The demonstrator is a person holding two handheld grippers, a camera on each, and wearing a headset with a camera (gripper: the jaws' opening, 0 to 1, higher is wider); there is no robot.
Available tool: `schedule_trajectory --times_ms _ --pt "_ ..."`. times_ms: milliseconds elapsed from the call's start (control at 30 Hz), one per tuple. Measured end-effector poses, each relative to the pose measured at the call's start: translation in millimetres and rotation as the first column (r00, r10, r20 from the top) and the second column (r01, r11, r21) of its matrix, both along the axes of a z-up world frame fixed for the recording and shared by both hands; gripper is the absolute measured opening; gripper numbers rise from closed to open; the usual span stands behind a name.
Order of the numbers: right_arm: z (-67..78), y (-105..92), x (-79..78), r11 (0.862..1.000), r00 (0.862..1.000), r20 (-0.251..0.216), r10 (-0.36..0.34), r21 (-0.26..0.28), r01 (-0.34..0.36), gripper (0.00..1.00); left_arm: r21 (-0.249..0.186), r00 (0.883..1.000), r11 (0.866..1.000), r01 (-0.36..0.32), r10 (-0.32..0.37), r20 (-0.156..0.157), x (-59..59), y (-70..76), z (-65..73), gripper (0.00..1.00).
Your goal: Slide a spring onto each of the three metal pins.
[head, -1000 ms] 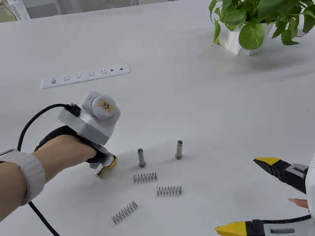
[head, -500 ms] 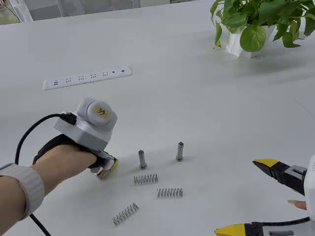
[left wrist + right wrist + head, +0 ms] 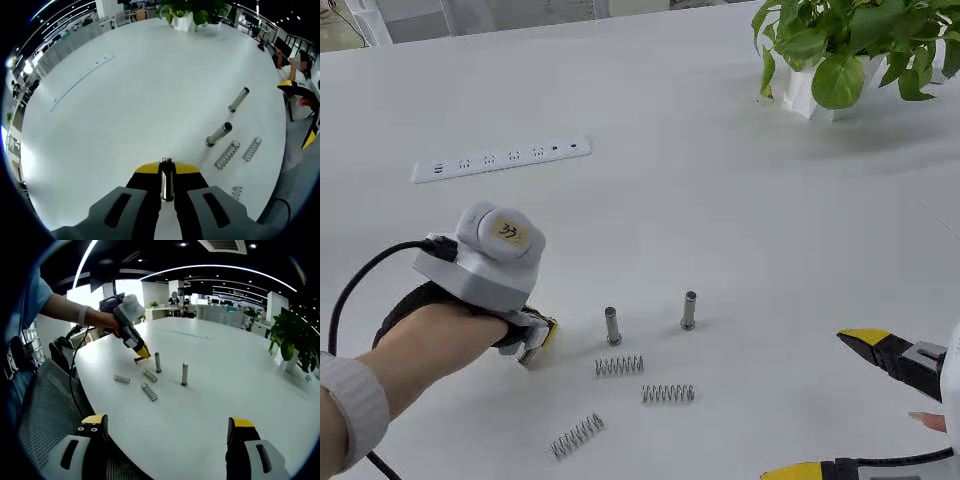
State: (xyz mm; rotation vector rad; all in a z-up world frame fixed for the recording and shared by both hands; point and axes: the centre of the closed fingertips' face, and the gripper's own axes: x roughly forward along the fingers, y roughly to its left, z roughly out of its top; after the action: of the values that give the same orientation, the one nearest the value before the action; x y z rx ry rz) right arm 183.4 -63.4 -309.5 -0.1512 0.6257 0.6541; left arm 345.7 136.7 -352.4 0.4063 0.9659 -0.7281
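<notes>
Head view is showing two of the metal pins standing upright on the bench, a left standing pin and a right standing pin, near each other but apart; three springs are lying flat just nearer than them, a far spring close to the foot of the left standing pin, a middle spring to its right and nearer, and a near spring lying apart to the left; none is sitting on a pin yet. Left gripper view is showing the third pin lying lengthwise between the left tongs, which are pinching it; those tongs are hovering low over the bench just left of the standing pins; whether this pin is touching the bench I cannot tell. Right tongs are spread wide and holding nothing, well to the right and nearer. Springs are looking light, thin-wired and bouncy, apt to roll, squash or shoot away under a hard pinch; a gentle hold across the coils near one end, leaving the other end open for a pin's top, is looking best; pins are looking stiff, smooth and easily tipped. Farther off, a power strip is lying on the left and a potted plant is standing far right.
</notes>
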Motion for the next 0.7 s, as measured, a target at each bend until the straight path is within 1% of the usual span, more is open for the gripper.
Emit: schedule_trajectory --times_ms 133,167,300,700 --pt "0.0 0.3 0.7 1.000 1.000 0.001 0.002 -0.003 -0.002 0.99 -0.018 1.000 1.000 -0.006 0.006 0.010 -1.3 0.5 8.3 0.04" --pt "-0.7 0.5 0.2 1.000 1.000 -0.001 0.006 -0.006 -0.006 0.99 -0.026 1.000 1.000 -0.008 0.009 0.019 -0.8 1.1 9.2 0.04" --pt "-0.5 1.8 -0.4 1.000 1.000 -0.002 0.010 -0.004 -0.010 0.99 -0.033 1.000 0.999 -0.006 0.007 0.026 -3.9 1.9 13.9 0.04" --pt "-0.9 3.7 -0.1 1.000 1.000 0.000 0.023 -0.014 -0.023 0.99 -0.057 0.999 0.998 -0.006 0.008 0.040 -8.3 4.3 22.4 0.04"
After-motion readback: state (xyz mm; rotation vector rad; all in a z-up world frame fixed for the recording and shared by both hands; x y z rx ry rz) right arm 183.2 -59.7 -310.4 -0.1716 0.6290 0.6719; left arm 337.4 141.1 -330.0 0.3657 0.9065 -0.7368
